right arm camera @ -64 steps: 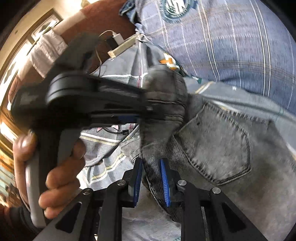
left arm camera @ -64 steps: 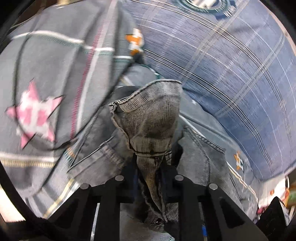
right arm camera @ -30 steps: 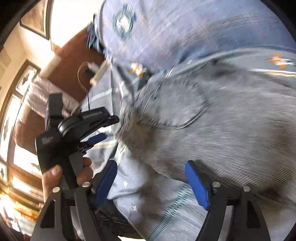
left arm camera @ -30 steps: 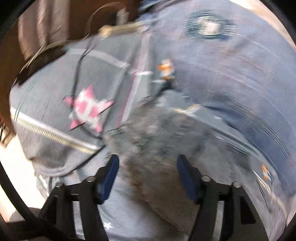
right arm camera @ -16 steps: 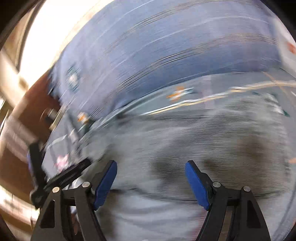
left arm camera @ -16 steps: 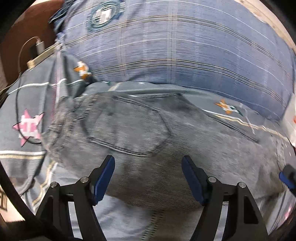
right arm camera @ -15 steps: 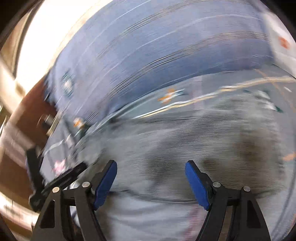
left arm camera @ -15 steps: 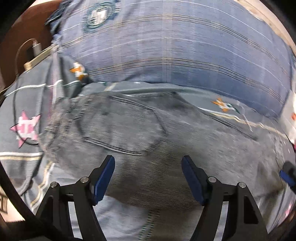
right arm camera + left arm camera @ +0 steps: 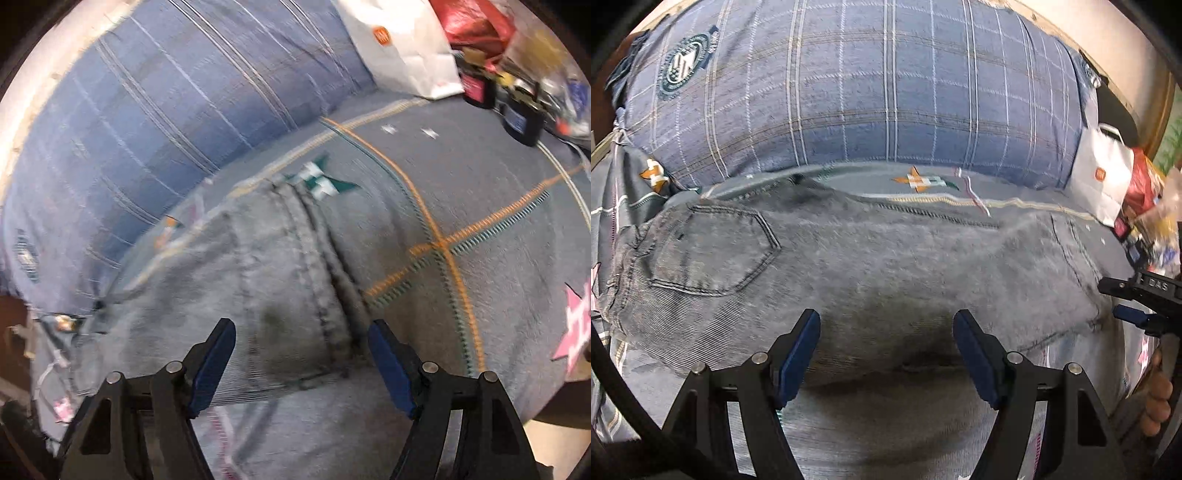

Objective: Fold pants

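The grey pants [image 9: 871,266] lie spread flat across a grey bedspread [image 9: 491,206] on the bed, back pocket [image 9: 713,251] toward 9 o'clock in the left wrist view, with a blue plaid pillow [image 9: 857,96] just beyond them at 12 o'clock. The left claw [image 9: 886,350] hangs over the near edge of the pants with its jaws wide apart and nothing between them. The right claw [image 9: 301,356] is likewise spread and empty over the hem end, and a white paper bag [image 9: 402,44] stands at 1 o'clock.
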The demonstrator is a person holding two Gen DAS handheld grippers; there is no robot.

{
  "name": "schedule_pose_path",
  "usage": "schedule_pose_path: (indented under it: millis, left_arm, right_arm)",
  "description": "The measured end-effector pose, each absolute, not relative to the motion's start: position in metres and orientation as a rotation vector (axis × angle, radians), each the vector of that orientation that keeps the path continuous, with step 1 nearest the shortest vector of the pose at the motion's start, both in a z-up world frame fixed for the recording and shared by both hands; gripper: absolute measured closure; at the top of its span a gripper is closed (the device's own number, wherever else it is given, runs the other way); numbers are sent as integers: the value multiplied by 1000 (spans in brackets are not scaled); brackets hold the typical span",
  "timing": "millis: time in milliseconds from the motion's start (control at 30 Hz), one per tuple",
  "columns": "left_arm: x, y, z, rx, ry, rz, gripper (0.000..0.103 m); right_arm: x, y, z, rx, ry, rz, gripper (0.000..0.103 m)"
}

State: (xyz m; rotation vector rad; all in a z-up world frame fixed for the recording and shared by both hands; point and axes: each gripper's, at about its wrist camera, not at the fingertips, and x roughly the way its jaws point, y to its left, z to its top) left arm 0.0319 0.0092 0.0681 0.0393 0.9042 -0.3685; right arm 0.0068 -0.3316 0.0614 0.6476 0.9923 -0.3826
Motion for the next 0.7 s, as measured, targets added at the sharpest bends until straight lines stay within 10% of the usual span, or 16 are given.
schedule_pose_path:
  millis: [233, 700]
  left_arm:
    - [33, 1, 61, 47, 935, -373, 28]
    - [17, -9, 74, 78, 857, -472, 28]
  right_arm:
    - [-2, -335, 55, 566, 1036, -487, 95]
    - [3, -322, 70, 604, 971, -491, 90]
